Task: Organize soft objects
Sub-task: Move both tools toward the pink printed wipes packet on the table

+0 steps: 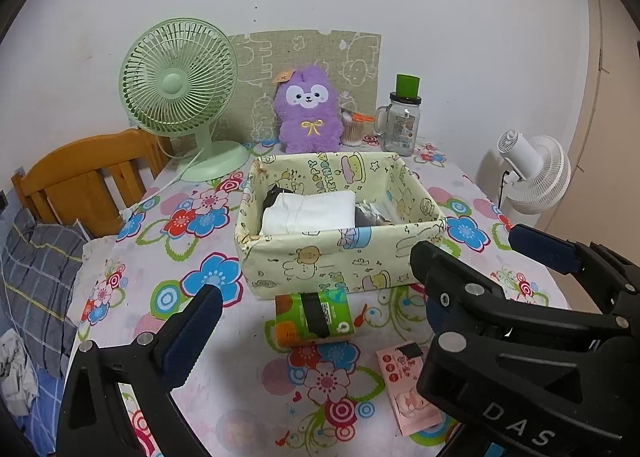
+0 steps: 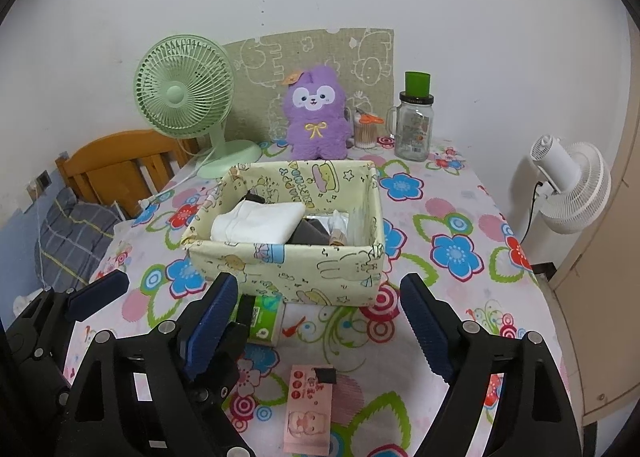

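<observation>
My right gripper [image 2: 316,321] has its blue-padded jaws wide apart with nothing between them; my left gripper [image 2: 172,289] stands beside it, jaws also apart and empty. Just ahead of them a green tissue packet [image 1: 314,317] lies on the flowered tablecloth [image 1: 160,257], touching the pale yellow cartoon-print fabric box [image 2: 320,269]. Inside the box lies a folded white cloth [image 2: 258,223]. Behind it, a fluffy purple plush bunny [image 2: 316,117] sits against the wall.
</observation>
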The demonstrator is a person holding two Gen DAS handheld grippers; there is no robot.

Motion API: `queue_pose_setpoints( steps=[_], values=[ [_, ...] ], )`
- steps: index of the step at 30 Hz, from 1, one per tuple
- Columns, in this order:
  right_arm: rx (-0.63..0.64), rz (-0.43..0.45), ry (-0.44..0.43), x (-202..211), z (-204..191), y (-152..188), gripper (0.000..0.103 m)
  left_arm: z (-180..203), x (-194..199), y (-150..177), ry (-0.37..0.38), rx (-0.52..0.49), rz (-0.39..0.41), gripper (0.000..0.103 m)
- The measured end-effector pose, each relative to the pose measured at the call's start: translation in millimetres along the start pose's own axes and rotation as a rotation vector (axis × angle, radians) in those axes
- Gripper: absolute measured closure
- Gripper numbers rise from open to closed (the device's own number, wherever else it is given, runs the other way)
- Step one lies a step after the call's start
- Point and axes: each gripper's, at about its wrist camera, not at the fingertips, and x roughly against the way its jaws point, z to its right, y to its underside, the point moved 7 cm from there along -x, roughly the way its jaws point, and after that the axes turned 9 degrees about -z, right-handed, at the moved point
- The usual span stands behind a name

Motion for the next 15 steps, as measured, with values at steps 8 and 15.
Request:
queue_pose_setpoints(
  steps=[8, 15],
  values=[
    [0.002, 0.000, 0.002, 7, -2, 14, 0.013, 0, 8, 17, 0.015, 0.005, 0.000, 0.000],
    [0.005, 0.003, 0.005, 12, -5, 27, 0.010, -5, 7, 29, 0.024, 0.014, -0.012, 0.000]
  ],
)
